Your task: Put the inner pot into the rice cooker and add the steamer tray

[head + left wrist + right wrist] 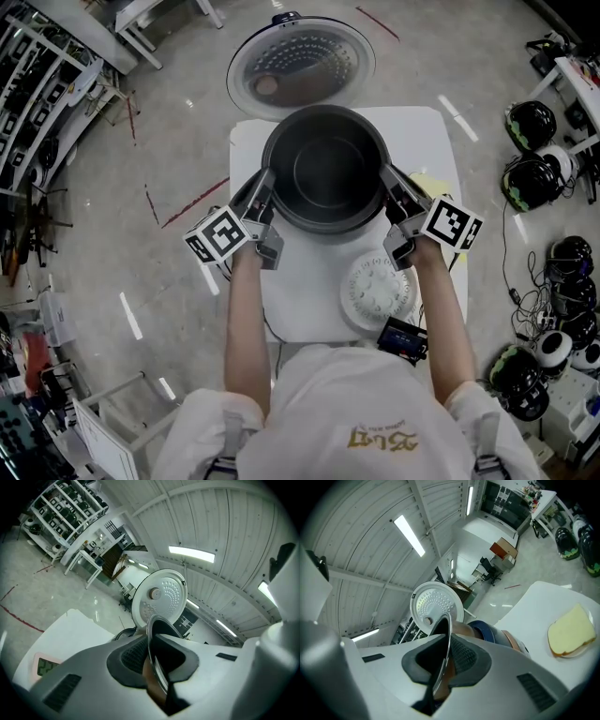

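While the lid (300, 66) stands open, the inner pot (325, 169) is clenched at its rim by the left claw (266, 194) and the right claw (392, 189) over the bench (309, 291).

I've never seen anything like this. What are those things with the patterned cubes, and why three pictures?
No robot here: a person holds a two-jaw clamp, a gripper, in each hand; the cubes belong to them. The head view looks down from the person's head; the other two come from cameras riding on the grippers. The left gripper and right gripper each pinch the rim of a dark inner pot, on opposite sides, at the rice cooker, whose lid stands open behind. On the white table lies a round white steamer tray.
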Demonstrator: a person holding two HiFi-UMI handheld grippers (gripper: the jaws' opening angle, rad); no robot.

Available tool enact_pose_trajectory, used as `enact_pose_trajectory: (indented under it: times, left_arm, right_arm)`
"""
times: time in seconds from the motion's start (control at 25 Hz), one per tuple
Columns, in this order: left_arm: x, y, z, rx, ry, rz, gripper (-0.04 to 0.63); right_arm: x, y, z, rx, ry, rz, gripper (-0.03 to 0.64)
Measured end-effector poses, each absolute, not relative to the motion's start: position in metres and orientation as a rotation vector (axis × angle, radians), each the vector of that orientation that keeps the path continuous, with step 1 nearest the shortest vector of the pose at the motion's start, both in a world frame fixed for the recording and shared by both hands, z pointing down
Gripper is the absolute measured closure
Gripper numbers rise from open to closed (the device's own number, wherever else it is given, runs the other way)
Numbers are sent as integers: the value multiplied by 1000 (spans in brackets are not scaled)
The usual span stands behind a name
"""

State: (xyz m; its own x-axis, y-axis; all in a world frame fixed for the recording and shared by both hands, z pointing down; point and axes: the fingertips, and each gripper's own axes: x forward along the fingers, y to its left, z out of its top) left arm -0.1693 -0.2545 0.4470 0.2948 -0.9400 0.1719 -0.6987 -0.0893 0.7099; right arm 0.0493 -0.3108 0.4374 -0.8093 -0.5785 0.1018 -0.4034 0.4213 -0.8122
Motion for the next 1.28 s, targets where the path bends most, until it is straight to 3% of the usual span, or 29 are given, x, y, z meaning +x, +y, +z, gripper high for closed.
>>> enact_pose_trajectory:
  times: [1.28]
  left_arm:
    - [-167, -271, 489, 1929, -1631, 170, 483]
  right_arm:
    - [40, -324, 489, -1170, 2920, -1158, 531]
